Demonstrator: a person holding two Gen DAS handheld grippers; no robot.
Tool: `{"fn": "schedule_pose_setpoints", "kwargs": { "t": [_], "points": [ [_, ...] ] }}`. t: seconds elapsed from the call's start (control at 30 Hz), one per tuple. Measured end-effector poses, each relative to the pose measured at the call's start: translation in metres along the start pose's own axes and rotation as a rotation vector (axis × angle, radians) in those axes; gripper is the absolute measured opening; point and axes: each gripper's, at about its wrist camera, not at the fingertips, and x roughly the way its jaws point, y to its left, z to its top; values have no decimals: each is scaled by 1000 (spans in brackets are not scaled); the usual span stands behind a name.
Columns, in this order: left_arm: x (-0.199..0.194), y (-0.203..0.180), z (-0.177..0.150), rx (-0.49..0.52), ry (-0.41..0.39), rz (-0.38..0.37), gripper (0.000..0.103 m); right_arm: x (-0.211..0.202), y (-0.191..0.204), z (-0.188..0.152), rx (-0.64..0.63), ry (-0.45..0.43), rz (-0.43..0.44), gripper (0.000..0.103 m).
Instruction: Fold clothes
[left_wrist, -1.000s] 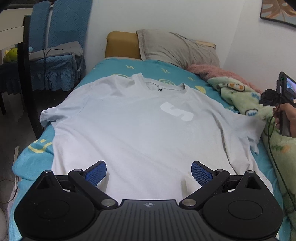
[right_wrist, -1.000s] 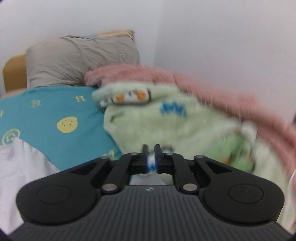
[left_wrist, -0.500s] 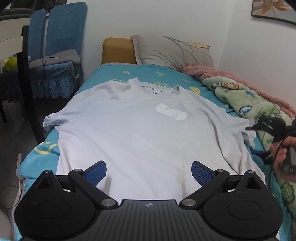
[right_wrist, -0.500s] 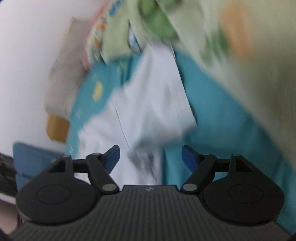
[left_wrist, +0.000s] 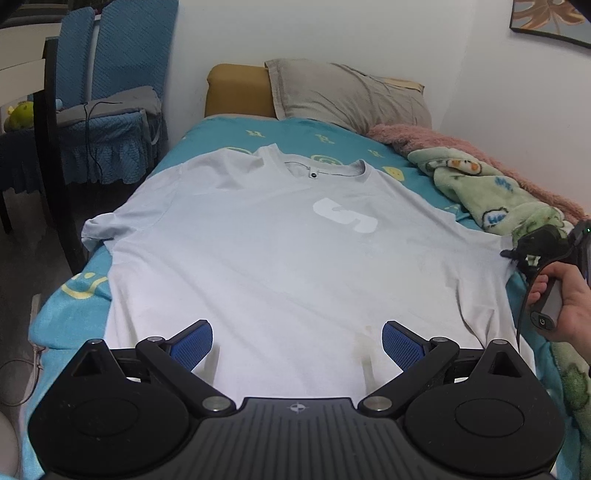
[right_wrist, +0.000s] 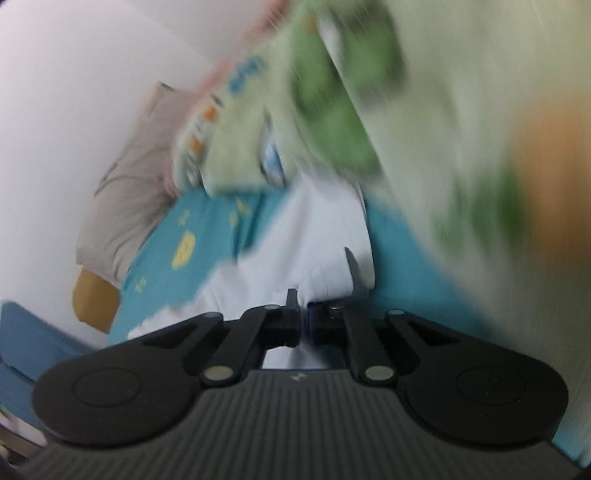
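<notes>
In the left wrist view, we look down our left gripper, its blue-padded jaws spread wide and holding nothing, poised over the hem end of a pale grey short-sleeved cotton T-shirt with a white logo on the chest. The shirt lies face up and spread flat along a bed made with a teal smiley-print sheet, its collar toward a grey pillow at the head, one sleeve hanging off the bed's edge at the left of the picture, no fold yet made in it. At the right of the same picture our right hand brings the right gripper in at the shirt's other sleeve, beside a crumpled green cartoon-print fleece blanket; from here we cannot tell whether its tip pinches the cloth. A blue quilted chair stands off the bed at the left. In the right wrist view, badly blurred, the right gripper has just snapped its jaws together after standing wide, and they now meet on a pinch of the same pale cloth at the sleeve's edge, with the teal sheet under it and the green blanket close above. By our reading, the job is at its very start: the garment is laid out and one sleeve is taken, while the folding itself, sleeves inward and then the body doubled over, all remains to be done.
</notes>
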Motion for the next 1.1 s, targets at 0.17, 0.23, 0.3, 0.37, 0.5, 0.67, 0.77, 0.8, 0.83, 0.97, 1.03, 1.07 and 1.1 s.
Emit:
{"fn": "schedule_pose_setpoints", "kwargs": {
  "t": [0.17,0.23,0.3,0.37,0.5,0.67,0.77,0.8,0.83,0.97,1.03,1.07,1.1],
  "points": [
    [1,-3,0,16,5,-14,100,8,2,12,-155,-8,-48,8],
    [1,-4,-1,24,3,-11,100,11,2,11,-182,11,-57,10],
    [0,-6,-2,44,-5,-2,100,8,6,11,-181,60,-70,19],
    [-1,-9,-3,62,-6,-8,100,-6,11,5,-203,93,-58,56],
    [-11,-19,-8,101,-21,-35,100,-64,32,-16,-327,113,-27,80],
    [-29,-31,-14,128,-6,-93,99,-153,71,-24,-436,135,59,79],
    [-41,-40,-20,129,32,-157,97,-215,78,-30,-408,169,151,79],
    [-45,-43,-23,127,45,-190,96,-237,78,-34,-409,170,177,79],
    [-49,-46,-27,124,60,-230,94,-257,76,-40,-415,164,200,79],
    [-53,-62,-45,90,162,-400,78,-317,48,-56,-368,187,252,81],
    [-47,-72,-54,90,221,-469,68,-336,28,-57,-276,193,292,82],
    [-44,-77,-57,99,245,-502,62,-343,18,-58,-211,196,319,82],
    [-41,-82,-59,118,261,-530,58,-348,11,-58,-153,195,351,83]
  ]
}}
